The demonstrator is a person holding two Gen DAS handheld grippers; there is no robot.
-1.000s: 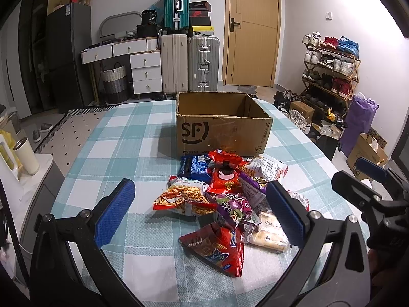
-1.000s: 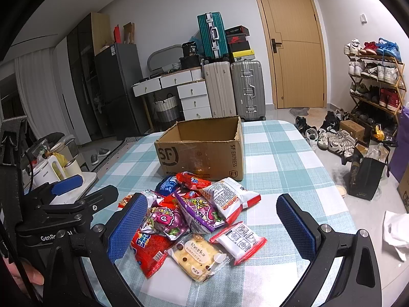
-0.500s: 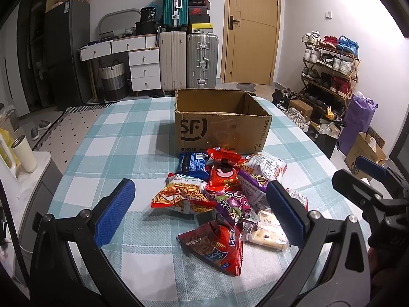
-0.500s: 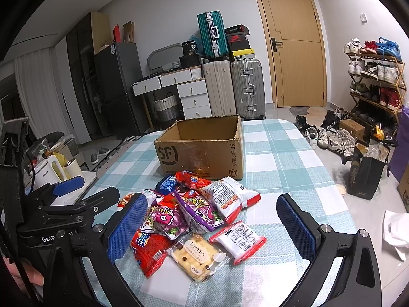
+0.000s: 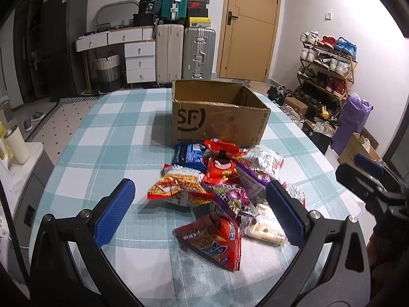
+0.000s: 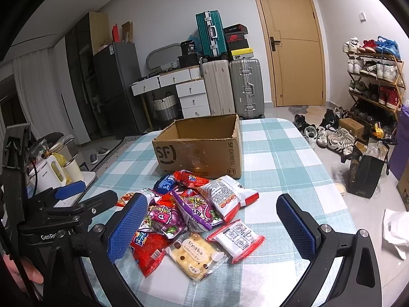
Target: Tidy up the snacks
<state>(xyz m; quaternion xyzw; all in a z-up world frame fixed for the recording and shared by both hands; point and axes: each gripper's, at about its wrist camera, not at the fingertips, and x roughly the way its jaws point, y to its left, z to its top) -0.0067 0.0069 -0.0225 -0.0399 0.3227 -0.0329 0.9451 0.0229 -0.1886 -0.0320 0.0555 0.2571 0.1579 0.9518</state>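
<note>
A pile of snack packets (image 5: pixel 219 184) lies on the checked tablecloth, just in front of an open, empty-looking cardboard box (image 5: pixel 219 115) marked SF. The pile also shows in the right wrist view (image 6: pixel 194 209), with the box (image 6: pixel 202 148) behind it. My left gripper (image 5: pixel 202 212) is open and empty, hovering over the near side of the pile above a red packet (image 5: pixel 214 240). My right gripper (image 6: pixel 212 227) is open and empty, over a pale biscuit packet (image 6: pixel 195 254) and a white-and-red packet (image 6: pixel 236 239). Each gripper shows at the edge of the other's view.
The table (image 5: pixel 107 138) has a rounded edge, with floor beyond on the right. A side stand with a kettle (image 6: pixel 51 174) and cup stands at the left. Suitcases (image 6: pixel 232 89), drawers and a shoe rack (image 6: pixel 373 81) stand further back in the room.
The left gripper has moved slightly closer to the pile and tilted a little. The right gripper has barely moved. Both stay open and empty.
</note>
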